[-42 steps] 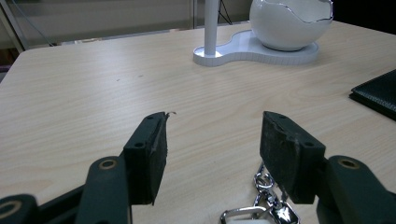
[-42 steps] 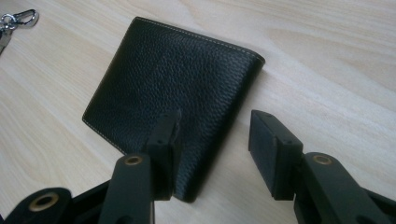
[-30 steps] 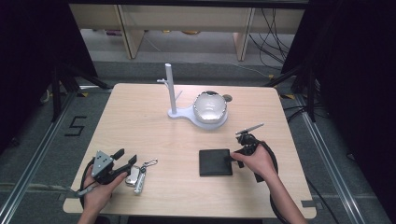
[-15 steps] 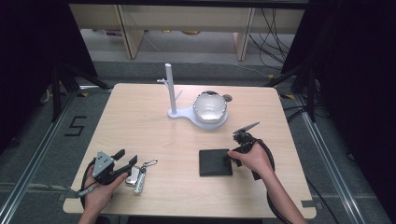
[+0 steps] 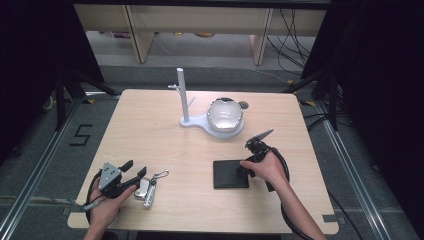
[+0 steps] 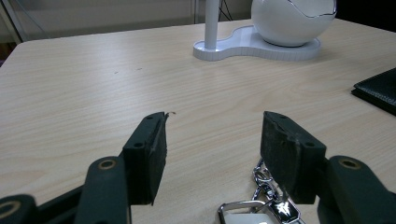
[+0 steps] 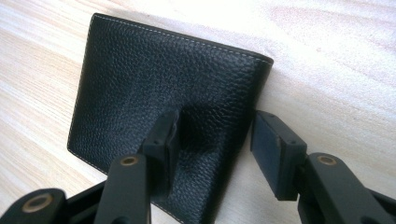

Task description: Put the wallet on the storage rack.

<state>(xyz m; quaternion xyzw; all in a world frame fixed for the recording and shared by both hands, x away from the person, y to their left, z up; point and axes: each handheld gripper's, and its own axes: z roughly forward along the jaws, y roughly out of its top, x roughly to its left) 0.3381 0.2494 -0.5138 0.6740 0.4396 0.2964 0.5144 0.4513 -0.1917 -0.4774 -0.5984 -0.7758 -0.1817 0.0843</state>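
Item: black wallet [image 5: 230,174], flat on table [image 5: 150,125], front-right. Right gripper [image 7: 212,140] released, jaws straddling wallet's near edge, pads not pressing. Left gripper [image 6: 212,158] released, idle by keyring [image 5: 148,186]. Risk: thin flat leather; jaws prob. skid off edge, wallet slides w/o lifting.

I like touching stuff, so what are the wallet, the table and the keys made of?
The wallet looks like black leather or an imitation: pebbly grain and pale stitching along the edge. The table looks like light wood or a wood-look laminate: fine streaky grain, smooth matte top. The keys look like shiny metal: bright silvery chain links and clip.
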